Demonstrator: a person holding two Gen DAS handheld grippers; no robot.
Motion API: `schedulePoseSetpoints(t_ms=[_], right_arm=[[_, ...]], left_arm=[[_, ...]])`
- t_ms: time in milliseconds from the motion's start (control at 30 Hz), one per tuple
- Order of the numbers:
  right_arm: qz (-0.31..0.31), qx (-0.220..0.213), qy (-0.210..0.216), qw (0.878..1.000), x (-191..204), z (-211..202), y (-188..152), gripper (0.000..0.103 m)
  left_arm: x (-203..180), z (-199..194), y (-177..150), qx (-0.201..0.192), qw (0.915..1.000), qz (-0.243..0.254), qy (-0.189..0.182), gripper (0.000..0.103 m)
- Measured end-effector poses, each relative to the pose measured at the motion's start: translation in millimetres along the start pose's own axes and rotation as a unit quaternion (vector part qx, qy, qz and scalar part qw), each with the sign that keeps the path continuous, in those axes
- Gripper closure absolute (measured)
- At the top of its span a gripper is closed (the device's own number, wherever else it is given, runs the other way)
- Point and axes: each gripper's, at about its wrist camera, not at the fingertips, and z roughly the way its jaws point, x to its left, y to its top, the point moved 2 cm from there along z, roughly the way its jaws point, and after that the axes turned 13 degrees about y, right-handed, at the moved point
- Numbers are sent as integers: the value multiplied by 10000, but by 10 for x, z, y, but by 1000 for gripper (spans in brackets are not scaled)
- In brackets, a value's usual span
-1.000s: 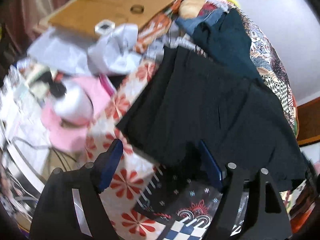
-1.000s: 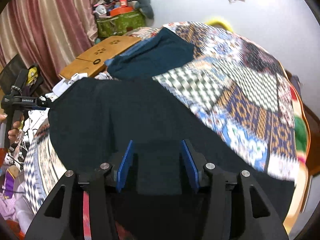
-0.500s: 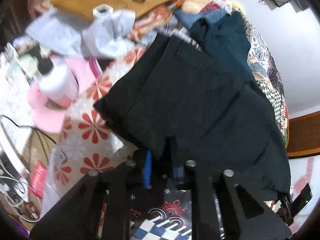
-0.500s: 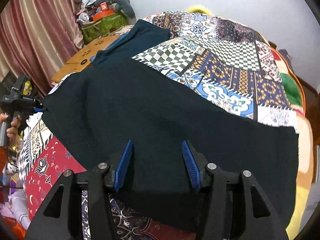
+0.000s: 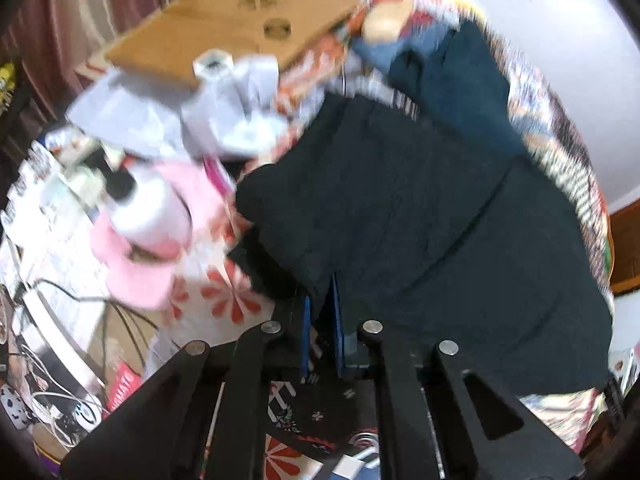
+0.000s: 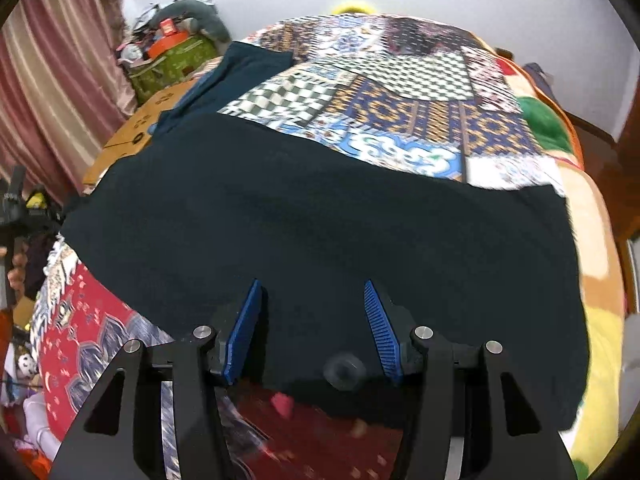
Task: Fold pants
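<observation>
The black pants [image 5: 420, 216] lie spread on a patchwork bedspread [image 6: 400, 92]. In the left wrist view my left gripper [image 5: 320, 304] is shut on the near edge of the pants and lifts that corner a little. In the right wrist view the pants [image 6: 320, 220] stretch wide across the bed. My right gripper [image 6: 312, 296] is open, its blue pads to either side of the pants' near edge, holding nothing.
A dark teal garment [image 5: 452, 80] lies beyond the pants. A cardboard box [image 5: 224, 28], white cloth [image 5: 232, 112], a pink cloth with a white bottle [image 5: 152, 212] and cables sit to the left. Curtains [image 6: 52, 80] hang at the left.
My left gripper went from open to shut on the pants' edge and has raised it. My right gripper stayed open as it moved back to the pants' near edge.
</observation>
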Motion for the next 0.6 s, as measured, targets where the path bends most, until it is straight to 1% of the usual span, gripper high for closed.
schedulePoseSetpoints(t_ms=[67,100,133,167,200,233,267,300,333,367,400,433,467,600], right_arm=[[98,30,-158,9998,-88,-62,-51,53],[154,53,-259,9995,-152,-106,-90,53],[209,39,-232,9995,-204,-148,-113,52],[270,7,-143,9995,-232,-189,-120,48],[368,-52,-62,9993,-273,-249,-128,46],[439,-124,-40,9990,-298,-305,-111,46],[467,-202,-33,9987,-311,-356,-85,46],[467,-287,-43,9985,-322,-412,-54,46],[435,-372,-76,9983,-330,-465,-13,46],[396,-434,-244,9980,-340,-502,26,46],[331,-466,-427,9974,-349,-526,65,46],[261,-502,-540,9969,-378,-563,107,46],[245,-535,-560,9967,-412,-590,137,45],[369,-727,-881,9928,-673,-676,261,45]], left_arm=[[-21,88,-74,67,10000,52,-28,87],[-25,79,-105,4,10000,80,-4,87],[-21,41,-113,-58,9999,111,16,86],[-19,-3,-116,-107,9998,156,88,81],[-20,-39,-116,-148,9995,193,222,75],[-15,-69,-115,-204,9988,245,375,66],[-10,-137,-113,-340,9971,347,588,61],[-15,-178,-118,-445,9954,423,741,60],[-23,-245,-114,-596,9919,550,977,58],[-34,-300,-106,-706,9889,640,1136,57],[-41,-342,-88,-787,9870,690,1217,56],[-52,-384,-70,-853,9859,719,1244,53],[-54,-430,-26,-920,9857,731,1207,49],[-185,-607,128,-1160,9861,758,921,45]])
